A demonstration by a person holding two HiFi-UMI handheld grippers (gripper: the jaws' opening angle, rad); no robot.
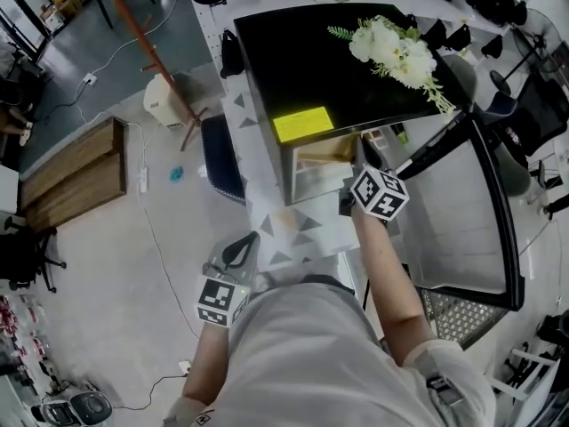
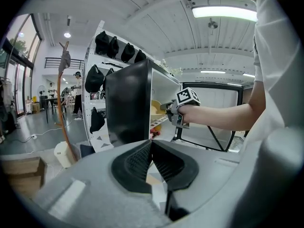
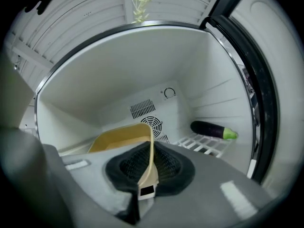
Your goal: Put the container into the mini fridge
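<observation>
Head view: the mini fridge [image 1: 329,69] has a black top and its door [image 1: 471,212] is swung open to the person's right. White flowers [image 1: 396,52] and a yellow sticker [image 1: 303,124] sit on the top. The right gripper [image 1: 360,160] reaches into the open front. A tan container [image 1: 322,160] shows just inside the opening, beside it. The left gripper [image 1: 244,243] is held low, well apart from the fridge.

Left gripper view: the jaws are pressed together with nothing between them. Beyond them are the fridge's dark side and the other gripper at the opening.

Right gripper view: the jaws are clamped on the container's thin side wall, seen edge-on between the pads. The container is inside the white cavity, toward the left; I cannot tell whether it rests on anything. An eggplant [image 3: 213,129] lies on a wire shelf [image 3: 202,145] at right, apart from the container. A round fan grille [image 3: 152,123] is on the back wall.
</observation>
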